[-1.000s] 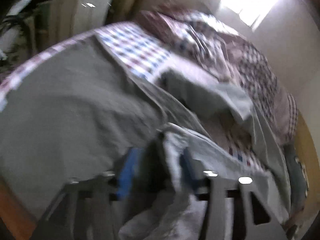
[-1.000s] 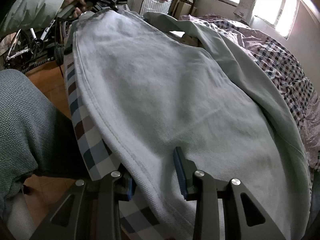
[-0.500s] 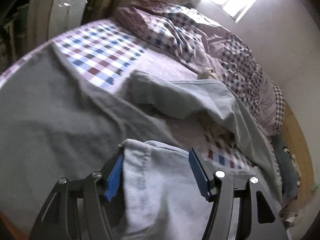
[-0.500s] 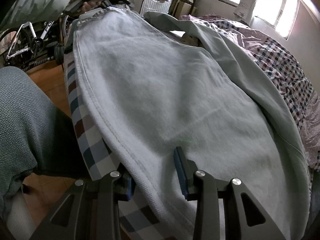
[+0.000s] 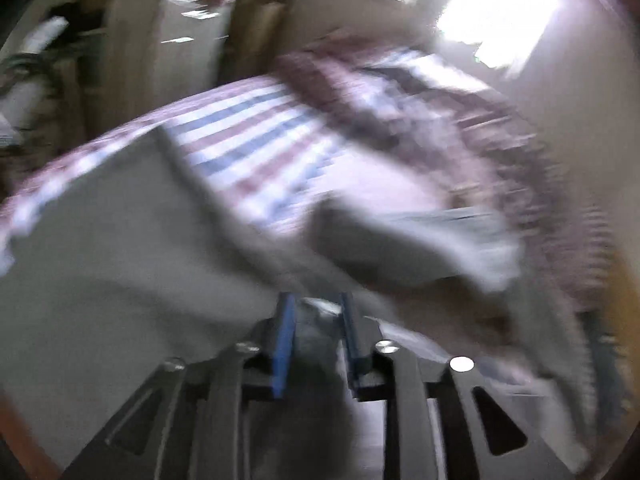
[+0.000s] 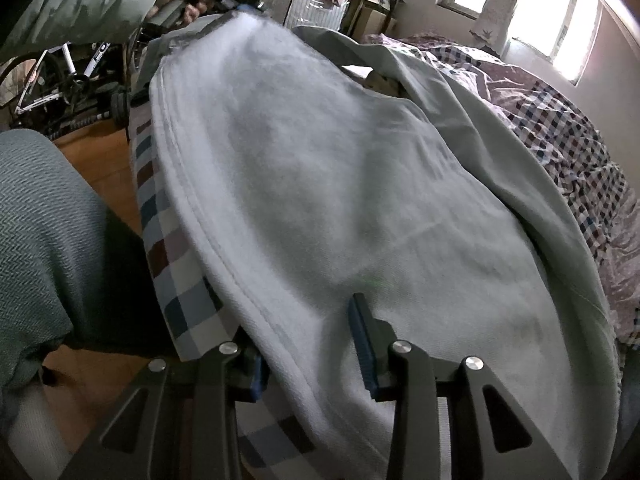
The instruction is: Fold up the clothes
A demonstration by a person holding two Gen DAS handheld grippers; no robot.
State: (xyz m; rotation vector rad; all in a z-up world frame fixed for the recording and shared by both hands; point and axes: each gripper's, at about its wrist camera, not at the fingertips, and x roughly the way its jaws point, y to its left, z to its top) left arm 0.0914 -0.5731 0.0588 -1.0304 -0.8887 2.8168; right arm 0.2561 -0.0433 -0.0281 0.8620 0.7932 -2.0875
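A large pale blue-grey garment (image 6: pixel 320 184) lies spread along the near side of the bed. My right gripper (image 6: pixel 308 344) straddles its near hem, jaws apart, with cloth lying between them. My left gripper (image 5: pixel 316 336) has its blue pads close together with a bunch of the garment's far corner (image 5: pixel 318 320) between them; that view is heavily blurred. In the right wrist view the person's hand and the left gripper (image 6: pixel 180 0) sit at the garment's far end. The garment also shows in the left wrist view (image 5: pixel 100 280).
A checked sheet (image 6: pixel 176 280) covers the bed, and a rumpled checked quilt (image 6: pixel 560 128) lies on the far side. A bicycle (image 6: pixel 60 76) and stacked boxes (image 6: pixel 320 4) stand beyond the bed. The person's leg (image 6: pixel 44 240) is at the left over a wooden floor.
My left gripper's jaws have closed from wide apart onto the garment's corner, and it is moving fast. The right gripper has not moved.
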